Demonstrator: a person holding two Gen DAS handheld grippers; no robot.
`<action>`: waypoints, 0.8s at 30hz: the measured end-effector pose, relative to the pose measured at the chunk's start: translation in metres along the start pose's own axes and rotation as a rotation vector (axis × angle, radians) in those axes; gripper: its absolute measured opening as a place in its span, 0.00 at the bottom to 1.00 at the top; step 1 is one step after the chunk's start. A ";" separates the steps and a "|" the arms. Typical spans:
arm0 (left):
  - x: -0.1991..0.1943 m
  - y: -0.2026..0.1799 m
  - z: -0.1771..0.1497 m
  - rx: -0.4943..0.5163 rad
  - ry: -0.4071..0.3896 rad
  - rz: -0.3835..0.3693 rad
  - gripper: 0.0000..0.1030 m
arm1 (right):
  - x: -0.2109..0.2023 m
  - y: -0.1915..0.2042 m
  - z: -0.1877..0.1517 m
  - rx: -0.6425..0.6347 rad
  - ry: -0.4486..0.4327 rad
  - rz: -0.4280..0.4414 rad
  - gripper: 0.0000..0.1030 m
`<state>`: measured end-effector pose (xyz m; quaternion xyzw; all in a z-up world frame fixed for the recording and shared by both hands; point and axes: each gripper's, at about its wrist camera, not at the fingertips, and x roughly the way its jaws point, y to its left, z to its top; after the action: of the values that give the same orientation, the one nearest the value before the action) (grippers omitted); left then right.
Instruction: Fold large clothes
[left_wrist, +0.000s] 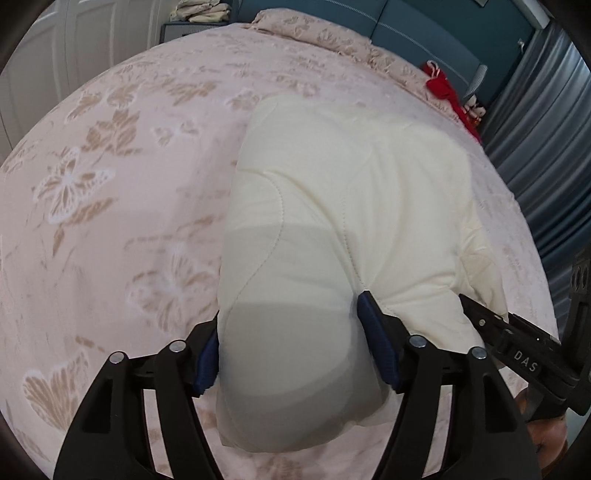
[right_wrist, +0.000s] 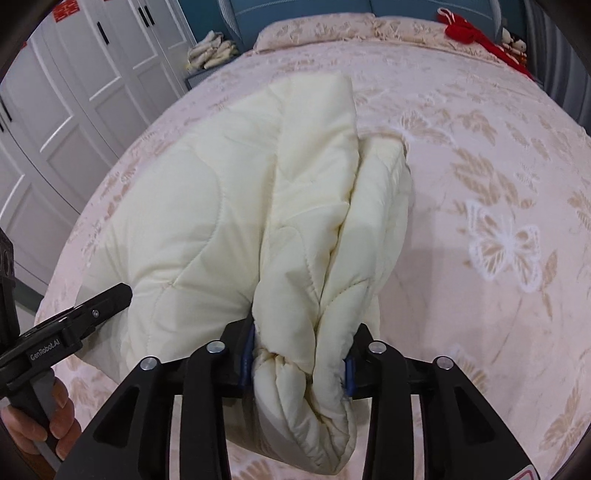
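Note:
A cream quilted padded garment (left_wrist: 332, 206) lies folded lengthwise on the pink bed. My left gripper (left_wrist: 291, 332) is shut on the thick near end of it, with the padding bulging between the blue pads. My right gripper (right_wrist: 299, 354) is shut on a bunched fold of the same garment (right_wrist: 236, 199) at its other near corner. In the left wrist view the right gripper (left_wrist: 517, 350) shows at the lower right against the cloth. In the right wrist view the left gripper (right_wrist: 66, 325) shows at the lower left beside the cloth.
The pink butterfly bedspread (left_wrist: 110, 184) spreads wide on both sides. Pillows (right_wrist: 317, 29) and a red item (right_wrist: 469, 29) lie at the headboard. White wardrobe doors (right_wrist: 74, 92) stand left of the bed. Folded cloths (right_wrist: 210, 51) sit on a bedside stand.

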<state>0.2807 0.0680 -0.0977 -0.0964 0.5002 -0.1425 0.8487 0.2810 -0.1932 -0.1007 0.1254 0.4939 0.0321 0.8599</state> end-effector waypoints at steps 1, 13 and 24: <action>0.000 0.001 -0.003 -0.005 0.006 0.009 0.67 | 0.002 -0.004 -0.003 0.021 0.010 0.013 0.40; -0.073 -0.048 0.007 0.134 -0.053 0.281 0.72 | -0.100 0.005 0.003 0.076 -0.099 -0.034 0.49; -0.045 -0.061 0.010 0.093 0.013 0.298 0.68 | -0.058 0.031 0.005 -0.002 0.032 -0.034 0.01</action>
<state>0.2600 0.0262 -0.0369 0.0190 0.5073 -0.0386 0.8607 0.2580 -0.1747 -0.0420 0.1154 0.5096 0.0200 0.8524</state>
